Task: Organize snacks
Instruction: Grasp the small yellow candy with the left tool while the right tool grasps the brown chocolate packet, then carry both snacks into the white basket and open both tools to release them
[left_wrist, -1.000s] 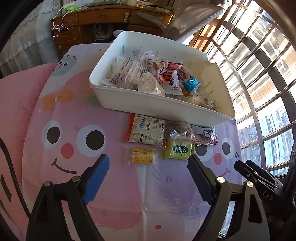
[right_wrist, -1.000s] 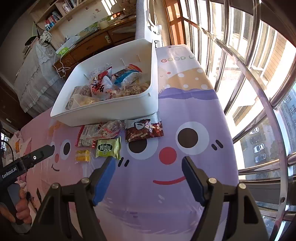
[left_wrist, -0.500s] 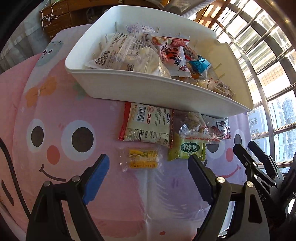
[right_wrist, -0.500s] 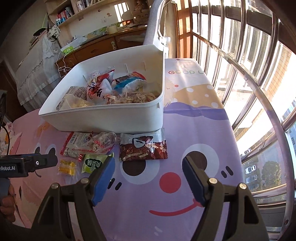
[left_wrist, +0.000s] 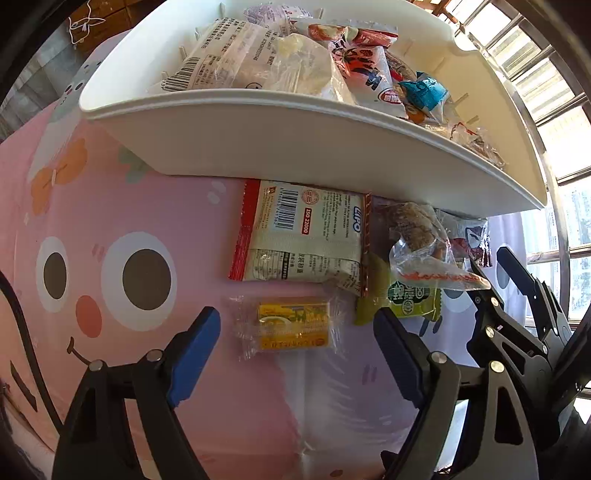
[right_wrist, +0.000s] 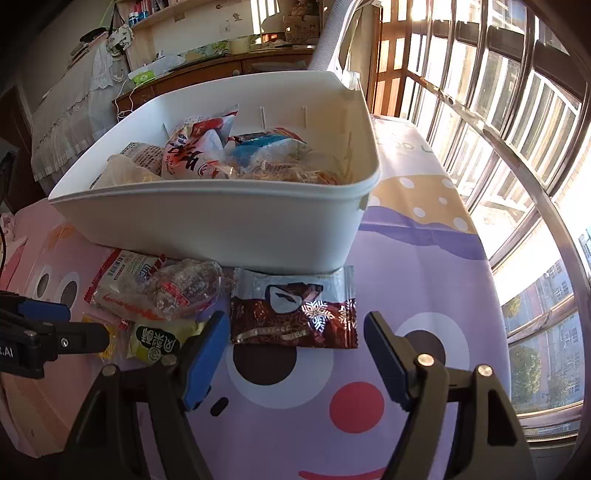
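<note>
Approach step: left gripper (left_wrist: 295, 345), jaws spread and just narrowing, straddles the yellow packet (left_wrist: 291, 325); next, pinch it. Right gripper (right_wrist: 293, 349) spread before the brown packet (right_wrist: 293, 308).

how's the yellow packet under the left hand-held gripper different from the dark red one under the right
The yellow packet has a clear wrapper with a yellow block showing inside; the dark red packet is opaque, glossy foil with silver snowflakes. The yellow packet lies apart from the white bin; the dark red packet's top edge sits against the bin's base. The yellow one looks smaller beside its neighbours. Both lie flat on the cartoon cloth, outside the bin.
</note>
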